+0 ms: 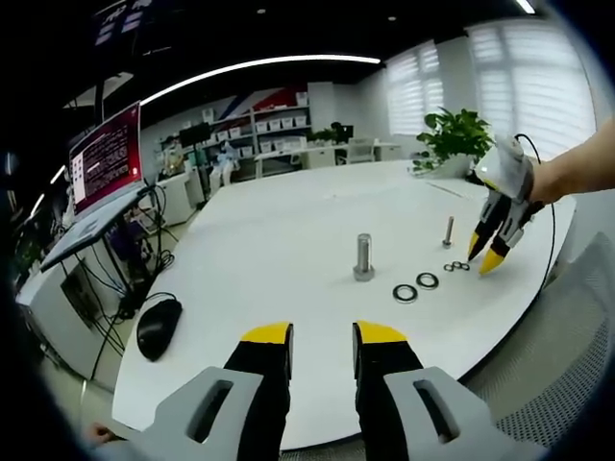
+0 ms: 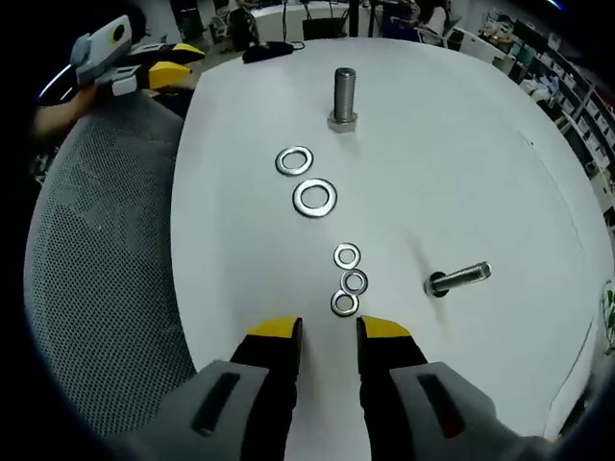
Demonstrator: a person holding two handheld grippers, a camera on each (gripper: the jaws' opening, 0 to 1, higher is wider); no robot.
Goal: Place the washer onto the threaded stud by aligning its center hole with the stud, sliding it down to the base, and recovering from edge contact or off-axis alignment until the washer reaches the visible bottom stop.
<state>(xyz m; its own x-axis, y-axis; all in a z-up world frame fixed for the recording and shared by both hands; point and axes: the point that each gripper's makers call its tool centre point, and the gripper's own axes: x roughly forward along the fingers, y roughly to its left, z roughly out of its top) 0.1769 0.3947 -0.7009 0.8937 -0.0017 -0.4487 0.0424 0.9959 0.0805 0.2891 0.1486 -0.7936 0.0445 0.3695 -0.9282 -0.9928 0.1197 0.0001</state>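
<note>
Right gripper view is showing the right gripper [image 2: 329, 331] hovering, jaws parted and empty, just short of three small washers [image 2: 347, 280]. Beyond them two large washers [image 2: 305, 181] are lying before the upright large bolt [image 2: 344, 98]; a smaller stud [image 2: 459, 279] is standing beside them. The left gripper [image 1: 321, 336] is hanging open, holding nothing, near the white table [image 1: 269, 240] edge.

White table [image 1: 288, 221]; bright blinds [image 1: 538, 77] (potted plant [image 1: 454, 134] beneath); far shelving [image 1: 274, 125].

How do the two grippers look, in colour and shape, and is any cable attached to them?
The left gripper and the right gripper each have two black jaws with yellow tips on grey bodies with slot openings. Seen from the left gripper view, the right gripper has a light grey housing, and a thin black cable loops from it.
</note>
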